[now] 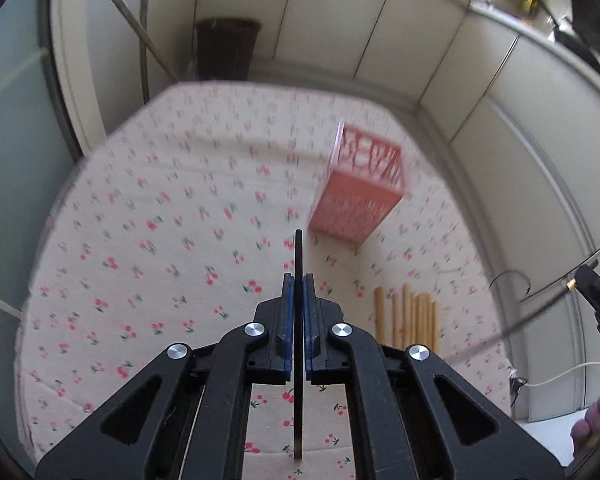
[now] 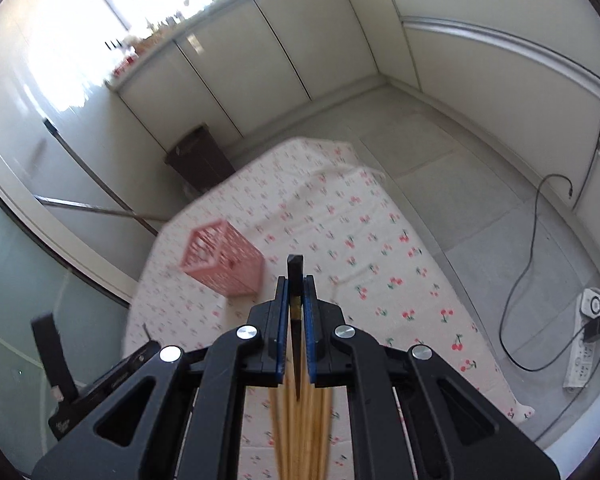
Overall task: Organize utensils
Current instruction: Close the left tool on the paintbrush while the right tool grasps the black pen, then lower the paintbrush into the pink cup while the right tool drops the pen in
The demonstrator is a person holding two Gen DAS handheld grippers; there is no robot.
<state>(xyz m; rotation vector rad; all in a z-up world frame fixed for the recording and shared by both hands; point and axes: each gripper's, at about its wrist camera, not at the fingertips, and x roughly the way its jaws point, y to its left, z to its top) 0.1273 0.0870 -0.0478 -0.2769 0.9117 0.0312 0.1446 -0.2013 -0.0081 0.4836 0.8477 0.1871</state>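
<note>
My left gripper (image 1: 299,280) is shut on a thin black utensil (image 1: 298,256) held edge-on above the table. A pink slotted basket (image 1: 360,192) stands ahead and to its right. Several wooden chopsticks (image 1: 410,320) lie on the cloth right of the gripper. My right gripper (image 2: 295,284) is shut on a black utensil with a gold band (image 2: 295,270), raised above the table. The pink basket (image 2: 224,258) sits ahead and left of it. The wooden chopsticks (image 2: 300,432) lie below the right gripper.
The table wears a cherry-print cloth (image 1: 160,240), which also shows in the right wrist view (image 2: 380,248). A dark bin (image 2: 198,160) stands beyond the table. A cable (image 2: 528,264) and power strip (image 2: 586,344) lie on the floor at right. White cabinets line the walls.
</note>
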